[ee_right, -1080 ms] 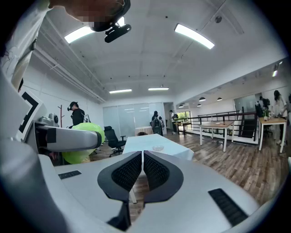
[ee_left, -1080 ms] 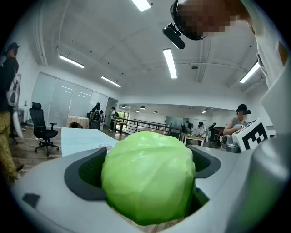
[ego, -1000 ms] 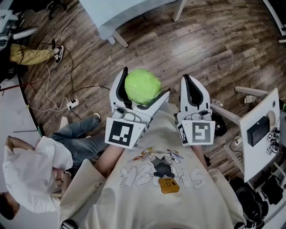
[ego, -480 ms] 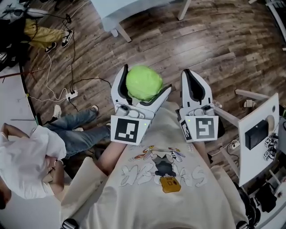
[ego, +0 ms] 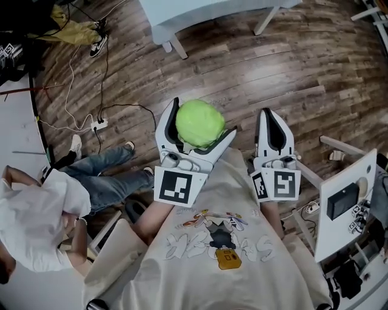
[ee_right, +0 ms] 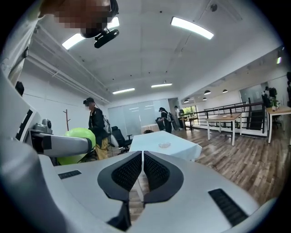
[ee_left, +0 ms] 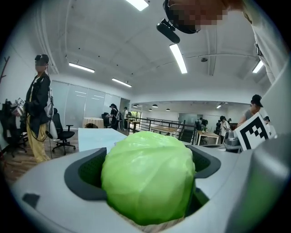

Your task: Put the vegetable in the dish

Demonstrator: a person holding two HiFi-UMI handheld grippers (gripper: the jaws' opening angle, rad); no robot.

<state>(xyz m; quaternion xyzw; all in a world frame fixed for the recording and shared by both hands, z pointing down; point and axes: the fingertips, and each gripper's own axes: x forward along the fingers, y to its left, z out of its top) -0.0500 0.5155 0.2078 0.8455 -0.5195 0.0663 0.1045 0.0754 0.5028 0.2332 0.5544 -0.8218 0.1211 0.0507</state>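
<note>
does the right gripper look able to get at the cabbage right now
Probably not as it stands: the right gripper is shut, and the left gripper clamps the cabbage on both sides. Nothing lies between them, though.

I see a pale yellow-green cabbage [ego: 198, 123] between the white shells of my left gripper [ego: 202, 118]; my right gripper [ego: 271, 116] is white too, both with black finger pads. The marker cubes [ego: 177, 186] show black-and-white squares. The floor [ego: 291, 60] is dark brown planking, the surface [ego: 200, 12] pale blue-white, my shirt [ego: 182, 272] cream with an orange-touched cartoon print.
</note>
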